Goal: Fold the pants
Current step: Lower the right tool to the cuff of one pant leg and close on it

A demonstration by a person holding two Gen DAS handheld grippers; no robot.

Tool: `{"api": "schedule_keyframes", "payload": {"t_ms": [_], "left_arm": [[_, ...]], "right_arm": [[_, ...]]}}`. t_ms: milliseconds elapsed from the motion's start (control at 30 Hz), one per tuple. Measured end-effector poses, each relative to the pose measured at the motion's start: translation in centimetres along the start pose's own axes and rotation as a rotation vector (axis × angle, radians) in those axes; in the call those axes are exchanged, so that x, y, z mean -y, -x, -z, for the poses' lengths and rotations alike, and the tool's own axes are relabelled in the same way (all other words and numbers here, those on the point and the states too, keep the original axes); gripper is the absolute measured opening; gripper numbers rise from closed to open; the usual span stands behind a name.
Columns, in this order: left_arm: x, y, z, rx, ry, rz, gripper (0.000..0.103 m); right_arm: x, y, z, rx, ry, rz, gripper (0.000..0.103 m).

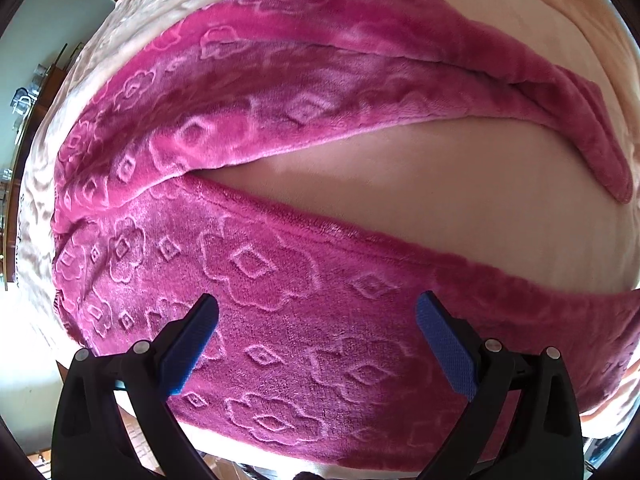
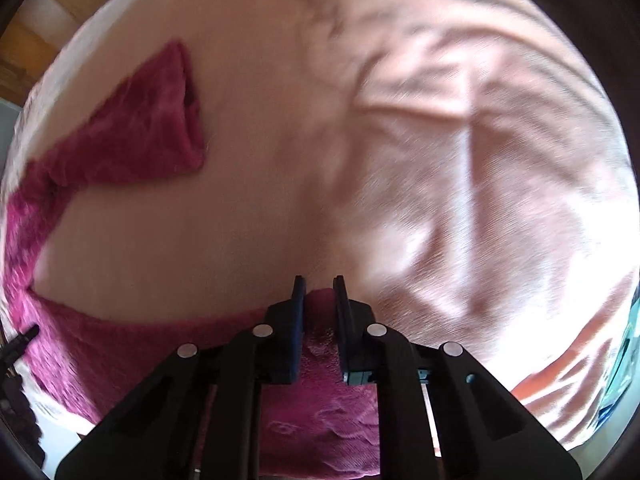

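Left wrist view: magenta fleece pants [image 1: 248,264], embossed with flower and diamond outlines, lie spread on a pale peach bedsheet [image 1: 460,200]. Waist end sits at the left edge of the bed; the two legs run rightward and diverge, with bare sheet between them. Far leg [image 1: 400,92] curves away to a cuff at upper right. Near leg [image 1: 360,320] passes directly under the left gripper [image 1: 316,312]. Left gripper jaws stand wide apart, blue pads facing inward, nothing between them; it hangs over the near leg, and contact cannot be judged.

Right wrist view (motion-blurred): far leg's cuff [image 2: 176,120] shows at upper left, flat on the sheet. Near leg's end [image 2: 320,360] lies at bottom centre. Right gripper [image 2: 319,292] has its jaws nearly closed, pinching a ridge of the magenta fabric at the leg's edge between the pads. To the right, the sheet [image 2: 480,160] is heavily wrinkled.
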State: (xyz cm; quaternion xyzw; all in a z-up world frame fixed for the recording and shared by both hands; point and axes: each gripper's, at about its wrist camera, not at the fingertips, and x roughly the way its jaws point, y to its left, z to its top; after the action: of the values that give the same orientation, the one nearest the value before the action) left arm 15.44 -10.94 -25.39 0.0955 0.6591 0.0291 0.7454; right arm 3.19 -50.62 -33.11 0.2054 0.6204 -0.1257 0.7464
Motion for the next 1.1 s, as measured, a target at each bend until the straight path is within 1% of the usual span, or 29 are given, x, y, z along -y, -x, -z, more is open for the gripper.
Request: {"api": "schedule_keyframes", "payload": {"t_ms": [33,67,100,133,200,233,300,333,400,433,467,533,667,767,800,867,933,967,1000,1067,1100], "left_arm": [[0.0,-0.3,0.1,-0.003,-0.001,-0.003,0.098],[0.1,-0.4,0.2,-0.005,-0.003,-0.005,0.098],[0.2,-0.6,0.3,-0.008,-0.005,-0.008,0.098],[0.3,-0.9,0.3,-0.011,-0.009,-0.01,0.098],[0.7,-1.5,0.5,-0.023,-0.022,-0.02,0.098],[0.7,-1.9,0.6,-0.031,-0.026,-0.023,0.098],[0.8,-2.2,0.7,-0.046,-0.027,-0.027,0.098],[0.6,-2.2,0.7,-0.046,-0.022,-0.023,0.098],[0.6,-2.2,0.6,-0.043,-0.018,-0.019,0.098],[0.6,-2.1,0.5,-0.04,-0.019,-0.018,0.098],[0.7,-2.0,0.4,-0.037,-0.019,-0.017,0.098],[0.7,-1.7,0.1,-0.032,-0.016,-0.015,0.098],[0.3,-1.1,-0.7,-0.02,0.001,-0.01,0.098],[-0.6,-0.9,-1.4,-0.014,0.021,-0.008,0.098],[-0.8,-0.8,-1.5,-0.014,0.026,-0.01,0.098],[-1.4,-0.7,-1.8,-0.016,0.037,-0.015,0.098],[-1.9,-0.7,-2.2,-0.018,0.048,-0.018,0.098],[-2.2,-0.8,-2.4,-0.018,0.051,-0.02,0.098],[-2.3,-0.8,-2.5,-0.019,0.054,-0.023,0.098],[-2.4,-1.0,-3.1,-0.023,0.062,-0.025,0.098],[-1.8,-0.9,-2.8,-0.022,0.064,-0.027,0.098]], "right_arm": [[0.1,0.1,-0.1,0.01,-0.001,0.005,0.012],[0.1,-0.1,-0.1,0.021,0.008,0.025,0.008],[0.0,-0.3,-0.1,0.027,0.017,0.061,0.0],[0.2,-0.7,-0.3,0.036,0.022,0.104,0.0],[1.3,-2.1,-0.9,0.028,0.0,0.137,0.0],[1.6,-2.3,-1.0,0.022,-0.015,0.131,0.0],[1.9,-2.0,-1.3,0.025,-0.042,0.085,0.0],[1.8,-1.5,-1.7,0.034,-0.047,0.067,0.001],[1.5,-1.1,-2.4,0.046,-0.041,0.052,0.019],[1.4,-0.6,-2.7,0.054,-0.042,0.041,0.04],[0.8,-0.2,-3.2,0.077,-0.042,0.033,0.047],[-0.4,0.0,-4.3,0.093,-0.019,0.013,0.047],[-3.4,0.3,-7.0,0.107,0.024,-0.063,0.047],[-5.5,0.2,-9.0,0.108,0.051,-0.123,0.047],[-6.3,-0.2,-9.7,0.105,0.06,-0.139,0.047],[-6.4,-1.4,-11.2,0.102,0.07,-0.157,0.047],[-7.8,-2.3,-13.3,0.099,0.069,-0.182,0.047],[-8.4,-3.0,-15.5,0.096,0.066,-0.197,0.047],[-9.1,-3.1,-16.5,0.095,0.067,-0.206,0.047],[-10.5,-4.6,-18.7,0.087,0.084,-0.208,0.047],[-10.0,-3.2,-19.4,0.082,0.091,-0.202,0.047]]}}
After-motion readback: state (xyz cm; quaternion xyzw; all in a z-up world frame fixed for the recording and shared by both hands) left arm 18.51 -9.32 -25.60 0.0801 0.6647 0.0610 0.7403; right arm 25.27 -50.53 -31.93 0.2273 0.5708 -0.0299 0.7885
